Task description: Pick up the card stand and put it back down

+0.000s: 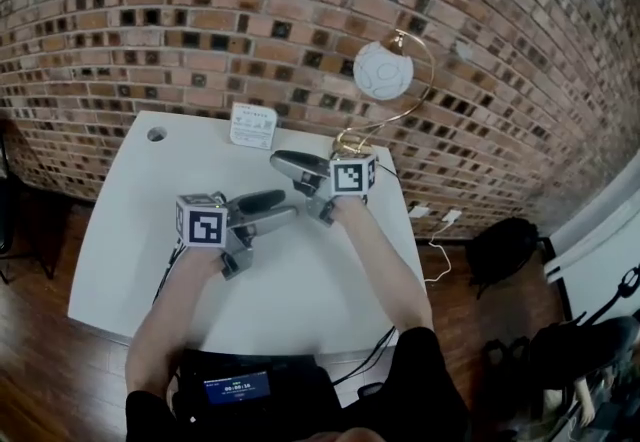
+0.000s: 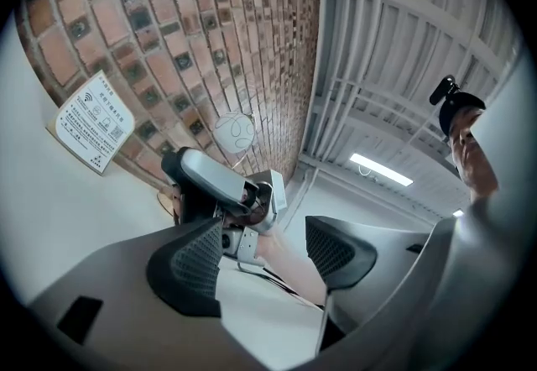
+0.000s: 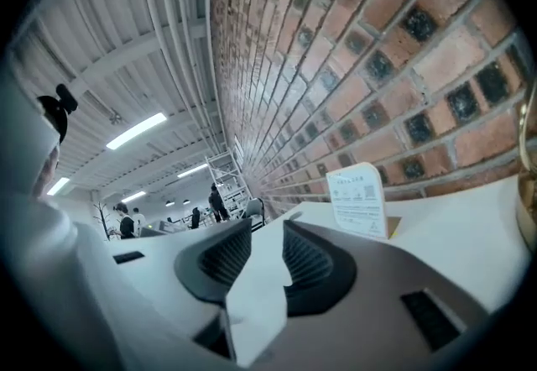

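It looks like an open-plan office in an industrial loft. There is a bare brick wall (image 1: 300, 20) and a ribbed ceiling (image 3: 126, 42) with strip lights (image 3: 137, 130). A white surface (image 1: 300, 280) carries a globe lamp (image 1: 383, 70) and a Wi-Fi card stand (image 1: 252, 125). People (image 3: 217, 201) stand by a rack (image 3: 225, 172) farther off.

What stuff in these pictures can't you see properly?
Print on the card stand: too small in the head view, blurred in the right gripper view.
Foot of the lamp: mostly behind the right gripper in the head view, cut off by the right gripper view's edge.
Screen at the bottom of the head view: too small to read.
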A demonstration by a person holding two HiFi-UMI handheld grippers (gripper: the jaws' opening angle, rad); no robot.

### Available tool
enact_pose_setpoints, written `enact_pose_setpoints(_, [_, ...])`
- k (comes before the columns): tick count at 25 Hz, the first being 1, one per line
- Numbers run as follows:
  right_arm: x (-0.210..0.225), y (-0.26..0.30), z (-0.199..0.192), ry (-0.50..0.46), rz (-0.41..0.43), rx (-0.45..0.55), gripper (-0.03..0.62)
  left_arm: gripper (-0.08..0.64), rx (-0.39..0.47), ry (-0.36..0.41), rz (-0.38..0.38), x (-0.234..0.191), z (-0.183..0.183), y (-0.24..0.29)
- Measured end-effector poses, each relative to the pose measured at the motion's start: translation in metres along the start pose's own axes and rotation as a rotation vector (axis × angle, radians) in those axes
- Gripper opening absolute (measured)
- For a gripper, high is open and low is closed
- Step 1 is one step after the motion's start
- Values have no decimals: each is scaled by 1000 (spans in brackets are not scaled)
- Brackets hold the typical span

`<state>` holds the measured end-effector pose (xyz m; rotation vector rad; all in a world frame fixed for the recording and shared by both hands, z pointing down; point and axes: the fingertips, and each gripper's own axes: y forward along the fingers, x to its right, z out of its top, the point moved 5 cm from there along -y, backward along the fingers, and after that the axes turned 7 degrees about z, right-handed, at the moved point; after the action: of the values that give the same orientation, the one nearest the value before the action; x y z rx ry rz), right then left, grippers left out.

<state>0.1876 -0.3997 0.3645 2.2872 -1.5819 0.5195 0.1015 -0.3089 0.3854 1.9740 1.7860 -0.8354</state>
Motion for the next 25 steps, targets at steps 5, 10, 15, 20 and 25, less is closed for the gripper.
enact_pose_setpoints(5, [-34, -6, 0, -35, 1, 28, 115, 302, 24, -30, -11, 23, -9, -10])
enact_pose_setpoints(10, [-71, -14, 0, -43, 34, 70, 110, 302, 51, -24, -22, 48, -19, -24])
enact_pose_setpoints(15, [-118, -19, -4, -80, 76, 108, 110, 302, 91, -2, -33, 82, -20, -50])
enact_pose_setpoints(20, [-156, -24, -14, -115, 83, 124, 110, 302, 130, -19, -61, 106, -32, -67])
enact_pose_setpoints(25, [-187, -25, -24, -122, 108, 140, 110, 302, 143, -3, -71, 130, -40, -80])
